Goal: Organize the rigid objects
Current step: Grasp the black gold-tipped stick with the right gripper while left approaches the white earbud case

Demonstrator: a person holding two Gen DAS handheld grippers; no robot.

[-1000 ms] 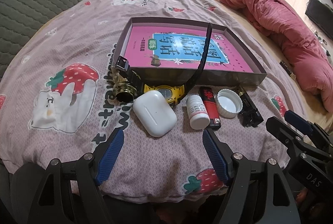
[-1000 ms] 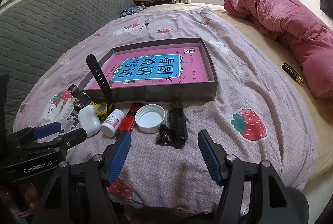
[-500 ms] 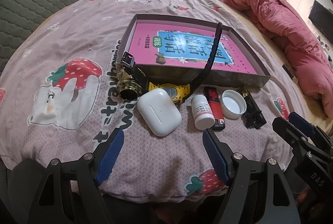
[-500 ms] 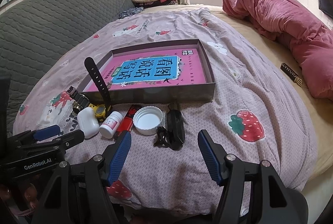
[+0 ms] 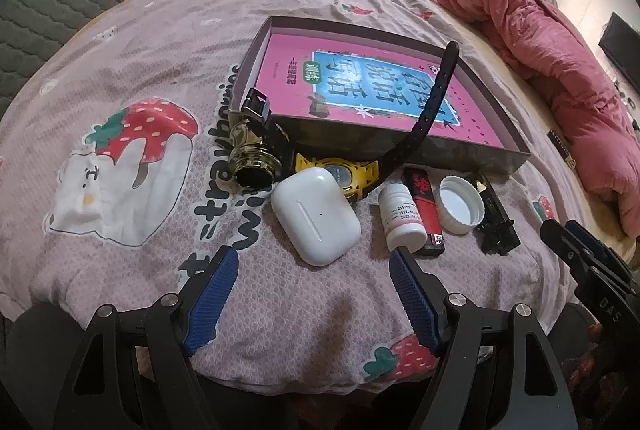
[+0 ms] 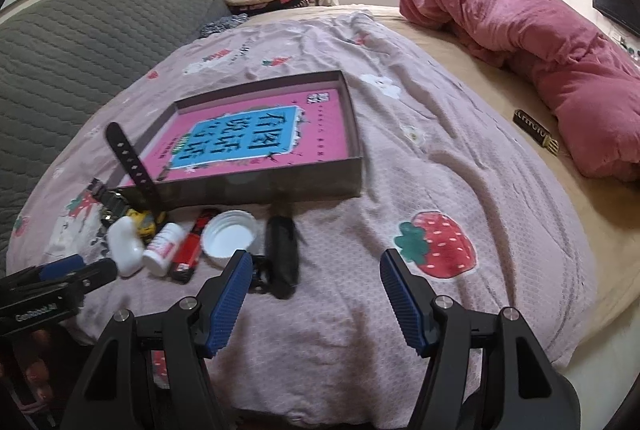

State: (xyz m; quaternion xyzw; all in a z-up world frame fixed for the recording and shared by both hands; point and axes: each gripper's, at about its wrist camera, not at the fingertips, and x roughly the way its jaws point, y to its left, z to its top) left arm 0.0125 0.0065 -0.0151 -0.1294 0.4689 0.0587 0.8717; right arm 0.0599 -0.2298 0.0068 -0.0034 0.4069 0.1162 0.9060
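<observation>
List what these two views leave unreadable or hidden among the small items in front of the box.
- Watch face: left wrist view, covered by the white case.
- Bottle label: left wrist view, print too small to read.
- Black clip: right wrist view, motion-blurred, and partly behind the right gripper finger.
- Gold round object: left wrist view, its kind unclear; in right wrist view hidden by the strap.

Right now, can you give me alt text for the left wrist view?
The open left gripper hovers short of a white earbud case on a strawberry-print bedspread. Behind it lie a yellow watch, a pill bottle, a red lighter, a white cap and a shallow box holding a pink book.
</observation>
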